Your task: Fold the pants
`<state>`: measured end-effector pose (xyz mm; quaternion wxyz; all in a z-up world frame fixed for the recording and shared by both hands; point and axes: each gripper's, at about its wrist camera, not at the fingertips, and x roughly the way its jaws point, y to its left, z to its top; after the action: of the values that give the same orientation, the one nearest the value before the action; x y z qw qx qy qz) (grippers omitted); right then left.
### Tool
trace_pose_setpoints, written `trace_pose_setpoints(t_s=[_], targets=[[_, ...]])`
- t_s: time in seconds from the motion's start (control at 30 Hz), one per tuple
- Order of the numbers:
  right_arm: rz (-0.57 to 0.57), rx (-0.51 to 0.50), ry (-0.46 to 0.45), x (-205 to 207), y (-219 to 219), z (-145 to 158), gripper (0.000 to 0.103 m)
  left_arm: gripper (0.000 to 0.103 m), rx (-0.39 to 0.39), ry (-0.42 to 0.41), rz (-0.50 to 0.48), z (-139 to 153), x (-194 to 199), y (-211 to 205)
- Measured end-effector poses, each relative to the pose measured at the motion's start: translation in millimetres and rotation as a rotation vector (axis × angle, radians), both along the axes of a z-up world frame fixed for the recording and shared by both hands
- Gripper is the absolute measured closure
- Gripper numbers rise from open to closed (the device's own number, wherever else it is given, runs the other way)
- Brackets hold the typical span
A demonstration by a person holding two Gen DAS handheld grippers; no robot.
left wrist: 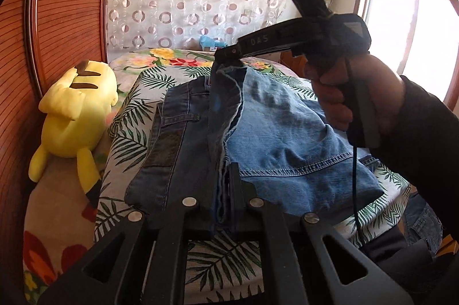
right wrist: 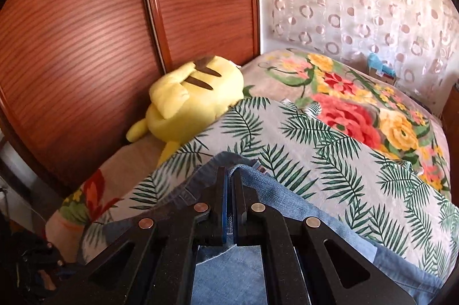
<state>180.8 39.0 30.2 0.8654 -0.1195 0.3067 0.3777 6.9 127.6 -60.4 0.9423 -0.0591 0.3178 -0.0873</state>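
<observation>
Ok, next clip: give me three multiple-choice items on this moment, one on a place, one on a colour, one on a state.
1. Where does the plush toy lie?
A. beside the wooden panel
B. on the jeans
C. by the window

2. What colour is the plush toy?
A. blue
B. yellow
C. red

3. What is the left gripper doing?
A. hanging open
B. shut on the jeans
C. holding the toy

Key: 1 A, it lies at the bed's edge beside the panel; 2 B, its body is yellow with brown stripes; 3 B, denim is pinched between its fingers, as with the right gripper.
</observation>
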Motion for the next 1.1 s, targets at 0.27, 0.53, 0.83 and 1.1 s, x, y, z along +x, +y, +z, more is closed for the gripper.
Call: trace_pose_setpoints(t_s=[0.27, 0.53, 0.83, 1.1], targets=[[0.007, -0.004, 0.002, 1, 13, -4, 0.101, 0.091, -0.003, 0.021, 0.020, -1, 2, 2], [-0.006, 0.049, -0.019, -5, -7, 0, 0.080, 0.069, -0.024, 0.041, 0.029, -3, 5, 8], [-0.078, 0.065, -0.060, -30, -92, -17, 0.064, 0.063, 0.006, 0.058, 0.041, -8, 14, 1], [-0.181, -0.018, -0.033, -54, -163, -63, 0.063, 0.063, -0.004, 0.098, 0.058, -27, 24, 6]])
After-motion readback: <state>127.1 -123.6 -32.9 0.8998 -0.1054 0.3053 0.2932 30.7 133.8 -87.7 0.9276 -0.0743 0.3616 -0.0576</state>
